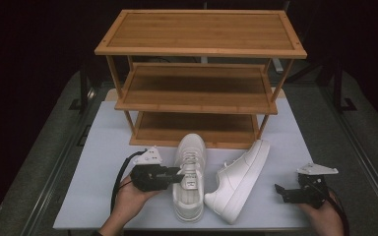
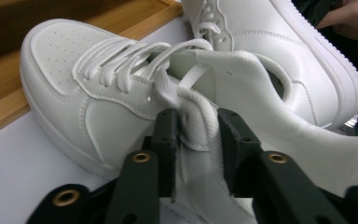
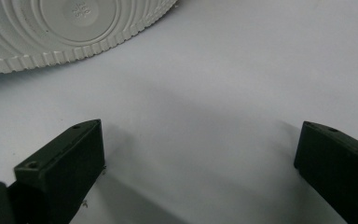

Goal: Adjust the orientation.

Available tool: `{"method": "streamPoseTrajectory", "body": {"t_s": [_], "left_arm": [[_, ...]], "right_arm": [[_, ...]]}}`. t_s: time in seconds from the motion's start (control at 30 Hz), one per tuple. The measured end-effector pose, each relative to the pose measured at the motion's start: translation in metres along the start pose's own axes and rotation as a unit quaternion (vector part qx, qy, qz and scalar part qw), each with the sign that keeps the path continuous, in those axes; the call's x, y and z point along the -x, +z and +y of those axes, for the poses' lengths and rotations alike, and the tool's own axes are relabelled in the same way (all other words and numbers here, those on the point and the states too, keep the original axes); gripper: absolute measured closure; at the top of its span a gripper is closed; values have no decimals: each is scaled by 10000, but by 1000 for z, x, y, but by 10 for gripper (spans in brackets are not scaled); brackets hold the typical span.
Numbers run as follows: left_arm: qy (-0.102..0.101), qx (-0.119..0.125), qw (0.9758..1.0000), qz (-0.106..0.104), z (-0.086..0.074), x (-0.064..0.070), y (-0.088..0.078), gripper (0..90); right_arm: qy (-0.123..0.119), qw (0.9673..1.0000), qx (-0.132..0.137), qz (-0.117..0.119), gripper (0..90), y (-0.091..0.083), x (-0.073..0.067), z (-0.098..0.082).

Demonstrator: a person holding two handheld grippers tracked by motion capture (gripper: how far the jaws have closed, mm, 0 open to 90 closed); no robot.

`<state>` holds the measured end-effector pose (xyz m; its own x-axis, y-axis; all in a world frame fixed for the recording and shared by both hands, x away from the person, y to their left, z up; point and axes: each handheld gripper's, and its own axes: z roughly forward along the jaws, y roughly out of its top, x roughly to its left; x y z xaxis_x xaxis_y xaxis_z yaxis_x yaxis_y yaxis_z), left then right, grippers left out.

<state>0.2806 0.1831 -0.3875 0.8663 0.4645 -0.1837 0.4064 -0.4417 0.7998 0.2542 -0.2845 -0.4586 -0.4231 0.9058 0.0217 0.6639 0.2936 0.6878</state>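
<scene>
Sneakers lie near the table's (image 1: pixel 103 147) front edge, just before the bamboo rack (image 1: pixel 197 83). We see the upright shoe (image 1: pixel 189 172) with its toe at the rack's bottom shelf and its long axis running front to back; the tipped shoe (image 1: pixel 238 179) lies on its side, touching it, toe slanting toward the rack's right leg. Our left gripper (image 2: pixel 195 133) comes in level from the left, jaws pinched on the upright shoe's collar. Our right gripper (image 3: pixel 200 154) rests low by the right edge, jaws wide apart and holding nothing.
</scene>
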Motion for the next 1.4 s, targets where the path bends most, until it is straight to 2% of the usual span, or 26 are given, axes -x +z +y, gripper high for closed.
{"method": "streamPoseTrajectory", "body": {"t_s": [0.13,0.23,0.33,0.63,0.8,0.9,1.07,1.4], "left_arm": [[-23,-14,10000,52,1,1,-1,756],[53,10,9996,286,1,3,-5,800],[92,112,9992,383,2,0,-11,842],[34,259,9994,237,-4,-14,-28,853],[9,360,9987,350,-11,-21,-46,853],[-48,435,9979,483,-16,-27,-58,853],[-282,655,9952,663,-28,-40,-78,853],[-559,797,9905,966,-53,-55,-104,852]], "right_arm": [[-1,10000,0,0,11,0,0,0],[-1,10000,-1,0,11,0,0,0],[1,10000,-1,1,11,0,0,0],[1,10000,3,2,11,0,0,0],[1,10000,3,1,11,0,0,0],[0,10000,1,1,11,0,0,0],[1,10000,0,2,11,0,0,0],[-6,10000,5,3,11,0,0,0]]}}
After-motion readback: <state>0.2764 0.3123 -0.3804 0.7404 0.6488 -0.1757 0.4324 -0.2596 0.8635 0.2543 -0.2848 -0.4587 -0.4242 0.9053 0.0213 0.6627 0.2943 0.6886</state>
